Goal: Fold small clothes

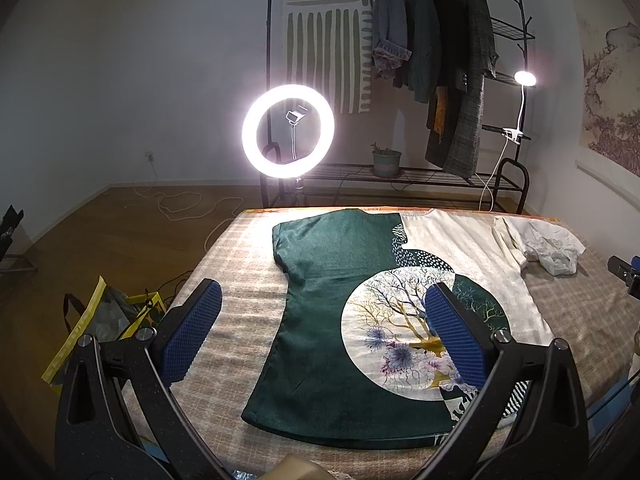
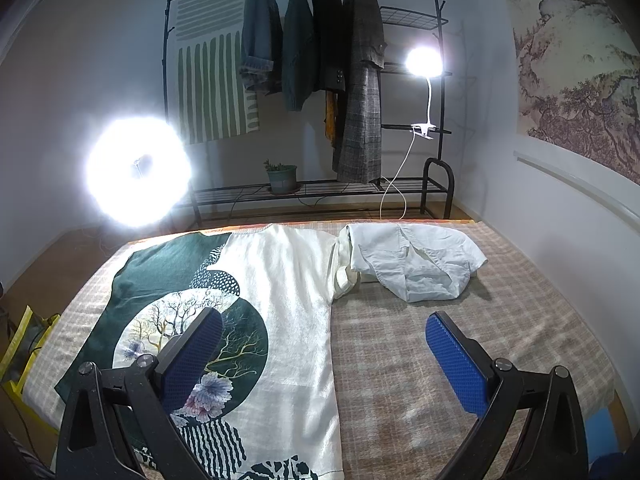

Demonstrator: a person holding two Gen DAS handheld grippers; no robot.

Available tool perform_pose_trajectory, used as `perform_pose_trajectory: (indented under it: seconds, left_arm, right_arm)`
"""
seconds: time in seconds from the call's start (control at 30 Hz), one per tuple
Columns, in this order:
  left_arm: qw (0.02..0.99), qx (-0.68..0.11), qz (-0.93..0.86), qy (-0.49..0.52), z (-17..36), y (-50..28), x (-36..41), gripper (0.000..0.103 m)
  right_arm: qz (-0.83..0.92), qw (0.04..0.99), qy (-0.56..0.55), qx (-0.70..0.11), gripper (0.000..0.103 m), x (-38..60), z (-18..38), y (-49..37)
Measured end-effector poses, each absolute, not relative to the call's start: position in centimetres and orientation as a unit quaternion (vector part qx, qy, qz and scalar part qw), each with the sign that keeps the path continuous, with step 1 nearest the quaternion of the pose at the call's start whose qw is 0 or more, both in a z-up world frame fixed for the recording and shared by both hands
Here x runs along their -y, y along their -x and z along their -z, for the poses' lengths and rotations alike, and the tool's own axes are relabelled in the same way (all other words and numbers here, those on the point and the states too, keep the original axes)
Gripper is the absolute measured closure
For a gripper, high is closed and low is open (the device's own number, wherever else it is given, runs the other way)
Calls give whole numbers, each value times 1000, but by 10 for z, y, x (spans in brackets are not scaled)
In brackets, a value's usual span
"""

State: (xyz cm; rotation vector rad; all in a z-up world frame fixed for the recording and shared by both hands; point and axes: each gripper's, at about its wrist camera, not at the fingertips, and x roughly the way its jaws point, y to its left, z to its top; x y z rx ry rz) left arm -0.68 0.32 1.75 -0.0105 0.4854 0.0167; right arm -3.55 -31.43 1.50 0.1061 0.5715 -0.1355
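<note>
Below left claw [image 1: 322,320], shirt [image 1: 320,320] flat; both claws spread, empty.

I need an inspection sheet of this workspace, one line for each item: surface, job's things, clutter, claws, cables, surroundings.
Surface: checked cloth covers the table.
Job's things: green and cream printed shirt lies spread flat, its far right sleeve bunched; white garment lies crumpled beside that sleeve, at the far right.
Clutter: nothing seen on the surface; a yellow-trimmed bag stands on the floor at the left.
Claws: left claw open above the shirt, holding nothing; right claw open above the shirt's right edge, holding nothing.
Cables: white cable hangs from the clip lamp; loose cord on the floor.
Surroundings: ring light, clothes rack with hanging coats, potted plant.
</note>
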Motion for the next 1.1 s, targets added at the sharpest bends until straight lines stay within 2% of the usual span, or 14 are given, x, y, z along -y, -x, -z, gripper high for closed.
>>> perform_pose_trajectory:
  seconds: [1.1]
  left_arm:
    - [970, -244, -25, 5, -12, 8, -24, 0]
  right_arm:
    - [46, 958, -48, -280, 0, 289, -12, 22]
